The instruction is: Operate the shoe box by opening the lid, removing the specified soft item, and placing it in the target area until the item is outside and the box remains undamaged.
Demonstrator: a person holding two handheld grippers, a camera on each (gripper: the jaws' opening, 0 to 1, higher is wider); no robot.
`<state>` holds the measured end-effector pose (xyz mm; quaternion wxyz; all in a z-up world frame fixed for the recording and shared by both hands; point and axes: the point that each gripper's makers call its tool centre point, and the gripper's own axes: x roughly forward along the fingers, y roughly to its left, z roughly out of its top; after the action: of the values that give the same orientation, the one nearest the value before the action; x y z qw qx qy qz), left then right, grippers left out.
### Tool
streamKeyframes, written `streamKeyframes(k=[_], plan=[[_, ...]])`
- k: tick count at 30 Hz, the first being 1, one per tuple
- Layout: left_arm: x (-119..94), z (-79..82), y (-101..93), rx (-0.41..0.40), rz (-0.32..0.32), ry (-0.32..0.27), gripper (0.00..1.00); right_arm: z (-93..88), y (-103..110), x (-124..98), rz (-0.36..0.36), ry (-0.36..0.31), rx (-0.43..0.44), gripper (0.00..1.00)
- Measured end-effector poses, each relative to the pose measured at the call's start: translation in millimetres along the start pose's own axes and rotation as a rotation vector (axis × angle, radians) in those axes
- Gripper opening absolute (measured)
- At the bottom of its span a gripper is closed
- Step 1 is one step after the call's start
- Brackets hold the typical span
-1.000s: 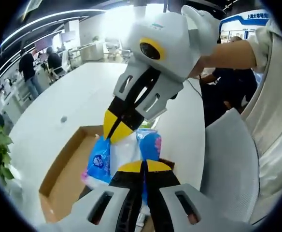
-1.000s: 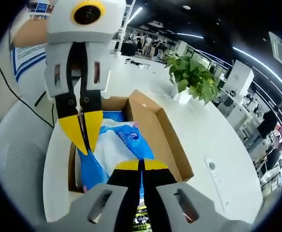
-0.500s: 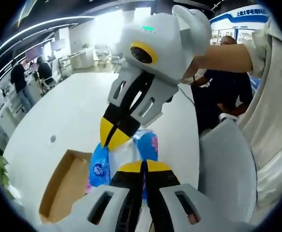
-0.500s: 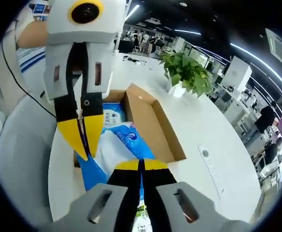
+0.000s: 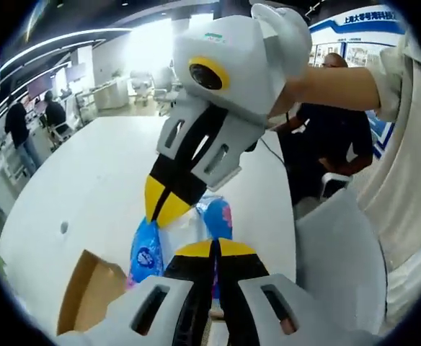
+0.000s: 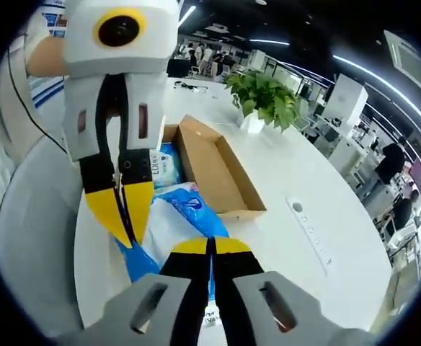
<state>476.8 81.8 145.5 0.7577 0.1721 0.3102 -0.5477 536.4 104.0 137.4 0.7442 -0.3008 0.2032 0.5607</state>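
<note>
We are pinching the blue-and-white soft pack (image 6: 185, 216) with both claws: the left claw (image 5: 212, 252) and the right claw (image 6: 210, 249) are each pressed together on it. It is hanging above the white table (image 6: 297, 180), just beside the open cardboard box (image 6: 214, 173).

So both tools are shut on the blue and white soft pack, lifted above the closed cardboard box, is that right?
Not quite: the cardboard box is open, not closed; the right gripper view shows its bare inside. The rest holds: the left tool and right tool are both shut on the blue and white soft pack, held above the box.
</note>
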Motion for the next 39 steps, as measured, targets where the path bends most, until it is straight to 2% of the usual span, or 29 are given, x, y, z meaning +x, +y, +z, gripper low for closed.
streamKeyframes(k=[9, 22, 39], plan=[[30, 13.9, -5.4, 0.017, -0.027, 0.002, 0.00, -25.4, -10, -15, -0.019, 0.012, 0.036, 0.00], [70, 25.0, -11.4, 0.027, -0.060, 0.021, 0.00, -61.4, -24, -32, -0.027, 0.037, 0.067, 0.00], [125, 33.6, -9.3, 0.019, -0.102, 0.012, 0.00, -113.6, -42, -47, -0.036, 0.113, 0.072, 0.00]])
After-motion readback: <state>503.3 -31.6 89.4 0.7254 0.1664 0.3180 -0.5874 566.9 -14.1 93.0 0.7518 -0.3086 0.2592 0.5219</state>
